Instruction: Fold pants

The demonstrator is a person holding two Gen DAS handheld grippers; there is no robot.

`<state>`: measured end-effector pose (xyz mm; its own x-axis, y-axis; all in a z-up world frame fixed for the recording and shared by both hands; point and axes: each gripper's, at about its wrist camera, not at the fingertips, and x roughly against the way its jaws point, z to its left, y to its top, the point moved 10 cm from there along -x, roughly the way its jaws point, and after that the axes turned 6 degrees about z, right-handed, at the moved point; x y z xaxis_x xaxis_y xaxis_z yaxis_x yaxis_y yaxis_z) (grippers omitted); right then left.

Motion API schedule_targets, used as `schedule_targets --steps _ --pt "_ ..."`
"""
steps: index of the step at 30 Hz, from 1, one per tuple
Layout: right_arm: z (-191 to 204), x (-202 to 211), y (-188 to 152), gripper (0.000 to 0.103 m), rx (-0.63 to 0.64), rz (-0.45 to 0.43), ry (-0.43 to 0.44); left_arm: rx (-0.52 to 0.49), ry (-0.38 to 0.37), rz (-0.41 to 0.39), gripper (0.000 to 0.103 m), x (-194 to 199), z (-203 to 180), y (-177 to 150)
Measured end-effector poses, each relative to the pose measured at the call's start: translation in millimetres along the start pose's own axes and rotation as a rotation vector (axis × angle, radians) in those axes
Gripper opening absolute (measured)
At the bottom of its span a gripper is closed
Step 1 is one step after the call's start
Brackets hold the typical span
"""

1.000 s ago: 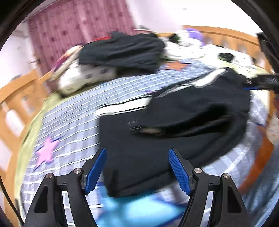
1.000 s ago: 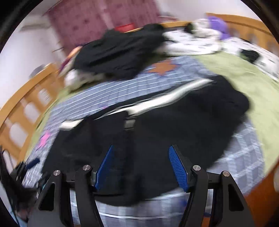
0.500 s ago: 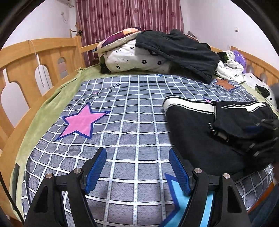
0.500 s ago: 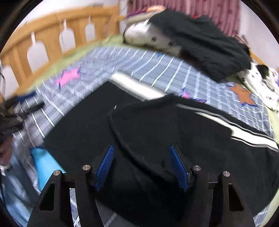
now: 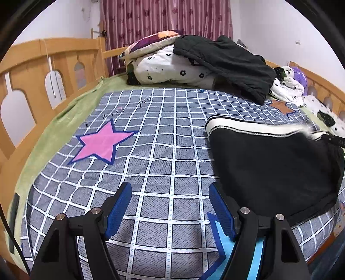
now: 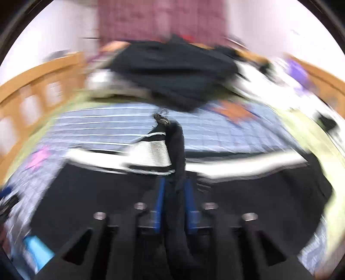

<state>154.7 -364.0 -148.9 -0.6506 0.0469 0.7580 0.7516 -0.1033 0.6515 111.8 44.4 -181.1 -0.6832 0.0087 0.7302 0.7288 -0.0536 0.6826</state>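
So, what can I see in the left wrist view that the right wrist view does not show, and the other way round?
Only the left wrist view: the left claw, open over the checked sheet with nothing between its pads, and sharp detail such as the pink star.

Only the right wrist view: the right claw, whose pads have just been closing, pinching a bunched fold of the black pants with the white stripe.

Both: the pants, the sheet, the wooden bed rail, the pile of bedding, the curtain.

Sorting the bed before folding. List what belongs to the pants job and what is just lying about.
Job:
- black pants with white side stripe
- right gripper, just closed on a bunched fold of them
- left gripper, open over the checked sheet

Lying about:
- dark jacket
- floral quilt
- pillow
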Motion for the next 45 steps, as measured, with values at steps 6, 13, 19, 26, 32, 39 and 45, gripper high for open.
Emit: schedule_targets --steps 6,13,19,26,32,39,45 --pt "-60 -5 -35 0.046 -0.246 0.091 0.082 -0.055 -0.162 -0.012 0.072 9 -33 -3" --pt "-22 11 -58 0.054 -0.103 0.105 0.138 -0.262 -0.304 0.076 0.072 11 -89 -40" --pt "9 13 -77 0.054 0.030 0.141 0.131 -0.293 -0.219 0.088 0.072 3 -93 -46" --pt "10 5 -84 0.054 0.037 0.176 0.112 -0.262 -0.159 0.047 0.072 -4 -93 -41" --pt "3 -1 -83 0.054 -0.037 0.197 0.139 -0.102 -0.150 0.088 0.061 -27 -104 -36" --pt "-3 -2 -84 0.061 -0.096 0.214 0.167 0.096 -0.204 0.069 0.025 -24 -56 -41" --pt "2 -7 -87 0.063 -0.074 0.229 0.171 0.003 -0.131 0.122 0.059 -10 -60 -55"
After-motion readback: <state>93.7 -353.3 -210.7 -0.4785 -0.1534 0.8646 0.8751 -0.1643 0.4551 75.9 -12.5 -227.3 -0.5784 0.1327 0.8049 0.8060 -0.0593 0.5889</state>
